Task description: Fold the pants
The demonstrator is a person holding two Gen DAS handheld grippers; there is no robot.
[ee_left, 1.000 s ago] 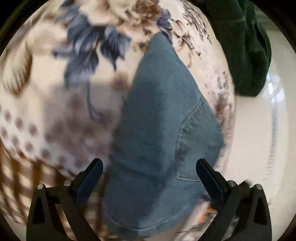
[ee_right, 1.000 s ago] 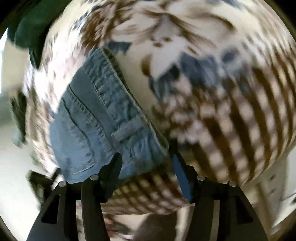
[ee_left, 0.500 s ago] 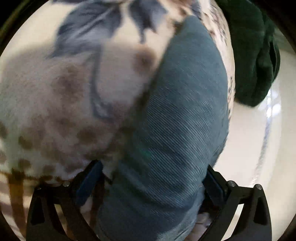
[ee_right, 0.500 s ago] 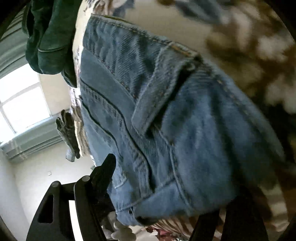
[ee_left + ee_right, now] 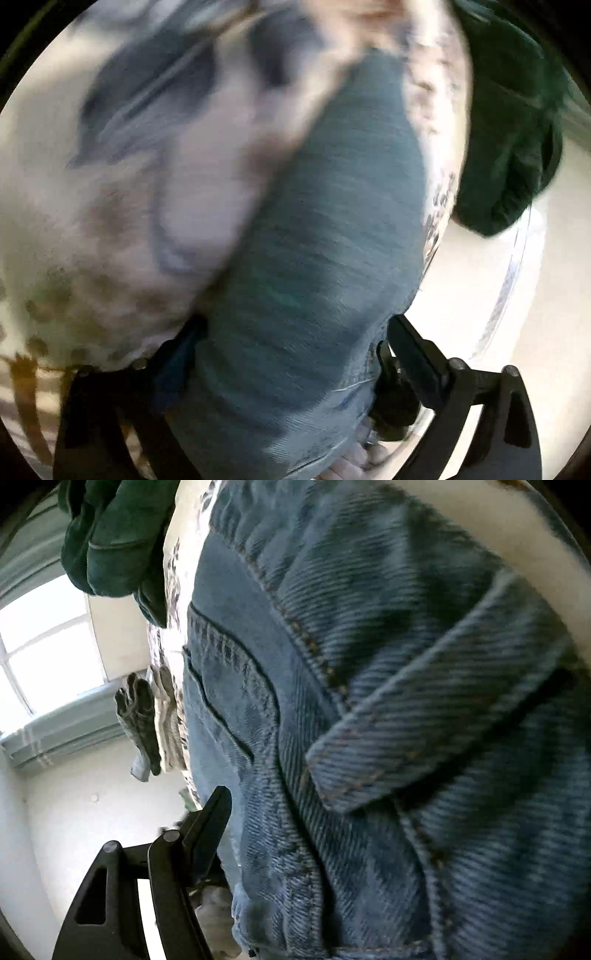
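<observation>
The blue denim pants (image 5: 325, 258) lie on a floral cloth surface (image 5: 110, 221) and fill the gap between my left gripper's (image 5: 291, 354) fingers, which stand on either side of the fabric, closing on it. In the right wrist view the pants' waistband and belt loop (image 5: 424, 738) fill the frame. My right gripper (image 5: 332, 830) has its left finger (image 5: 207, 830) against the denim; the right finger is hidden behind it.
A dark green garment (image 5: 517, 129) lies at the cloth's far edge and also shows in the right wrist view (image 5: 110, 542). Grey gloves (image 5: 144, 716) hang off the cloth's edge. A window (image 5: 40, 657) and white walls lie beyond.
Both grippers have pushed forward onto the pants; the denim now sits between the fingers of each. The left fingers have drawn closer together. The left view is blurred by motion.
</observation>
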